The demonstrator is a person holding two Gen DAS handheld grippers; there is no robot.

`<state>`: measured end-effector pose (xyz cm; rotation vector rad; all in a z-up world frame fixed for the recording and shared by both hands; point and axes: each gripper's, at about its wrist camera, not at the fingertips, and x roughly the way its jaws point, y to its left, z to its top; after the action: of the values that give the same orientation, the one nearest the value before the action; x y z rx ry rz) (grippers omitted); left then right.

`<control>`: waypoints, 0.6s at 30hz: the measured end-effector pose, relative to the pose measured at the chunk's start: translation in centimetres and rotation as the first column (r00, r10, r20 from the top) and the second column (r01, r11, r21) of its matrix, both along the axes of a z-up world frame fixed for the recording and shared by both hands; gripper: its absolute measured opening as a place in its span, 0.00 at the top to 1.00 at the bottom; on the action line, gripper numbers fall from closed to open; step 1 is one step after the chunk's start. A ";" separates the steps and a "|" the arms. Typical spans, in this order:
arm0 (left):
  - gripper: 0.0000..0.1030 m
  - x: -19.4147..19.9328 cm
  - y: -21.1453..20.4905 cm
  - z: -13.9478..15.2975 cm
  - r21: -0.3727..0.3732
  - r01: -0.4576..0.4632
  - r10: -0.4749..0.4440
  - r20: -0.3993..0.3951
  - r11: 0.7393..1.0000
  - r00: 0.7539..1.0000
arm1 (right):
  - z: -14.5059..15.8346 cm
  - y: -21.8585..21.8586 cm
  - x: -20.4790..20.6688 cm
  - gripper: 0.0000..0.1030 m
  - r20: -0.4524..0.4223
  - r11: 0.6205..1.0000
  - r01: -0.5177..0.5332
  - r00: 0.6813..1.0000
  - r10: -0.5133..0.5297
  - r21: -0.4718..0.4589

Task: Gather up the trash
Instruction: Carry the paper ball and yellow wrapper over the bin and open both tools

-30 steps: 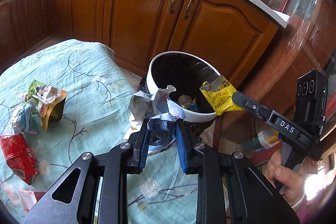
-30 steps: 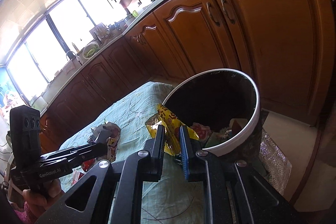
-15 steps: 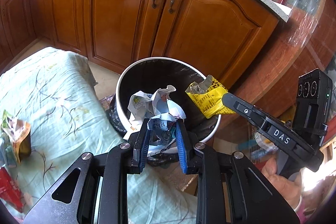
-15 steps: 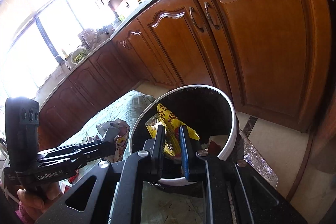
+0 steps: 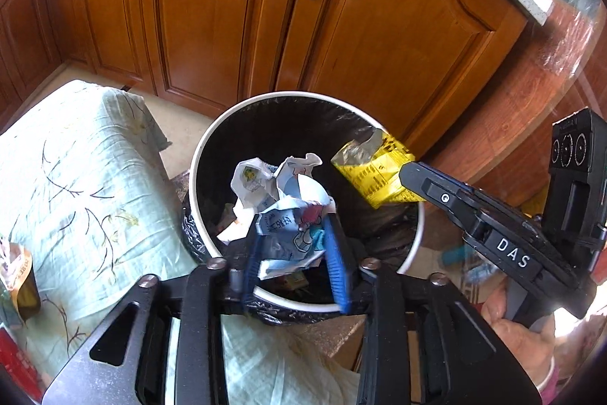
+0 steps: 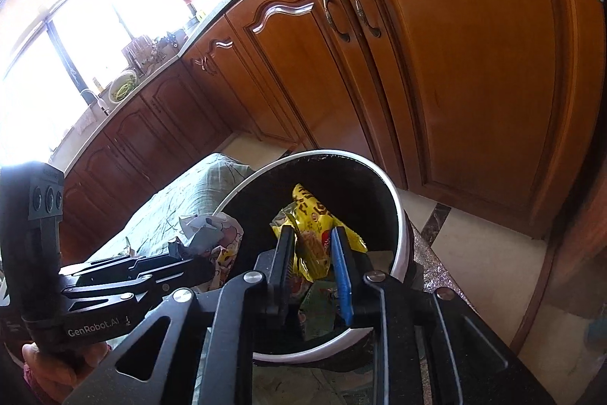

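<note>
Yellow wrapper (image 6: 316, 234) sits btwn right tool (image 6: 316, 276), white crumpled wrapper (image 5: 292, 234) btwn left tool (image 5: 294, 264); both tools' jaws opening over black-lined bin (image 5: 201, 158), frame centre. Drop step; next prob. shake free, withdraw. Pale-green cloth surface (image 5: 76, 177) lower left w/ more trash; wood cabinets (image 5: 212, 6) behind.

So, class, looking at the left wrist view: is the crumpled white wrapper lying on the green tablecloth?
No: the crumpled white wrapper sits between the opening jaws of the left gripper, over the white-rimmed bin.

Bin floor (image 5: 227, 215) mostly hidden under wrappers; red packet (image 5: 15, 367) cut off at left edge.
</note>
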<state>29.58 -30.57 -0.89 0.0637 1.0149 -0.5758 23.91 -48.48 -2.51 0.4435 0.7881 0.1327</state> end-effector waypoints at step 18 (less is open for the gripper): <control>0.49 -1.9 3.2 1.4 -0.091 -0.037 0.041 0.040 0.995 0.998 | 0.8 -0.2 -1.3 0.48 0.038 0.998 0.025 0.999 -0.027 0.055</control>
<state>27.66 -27.33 0.54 -0.0242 0.9465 -0.5815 22.59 -48.63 -1.71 0.5014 0.7418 0.1380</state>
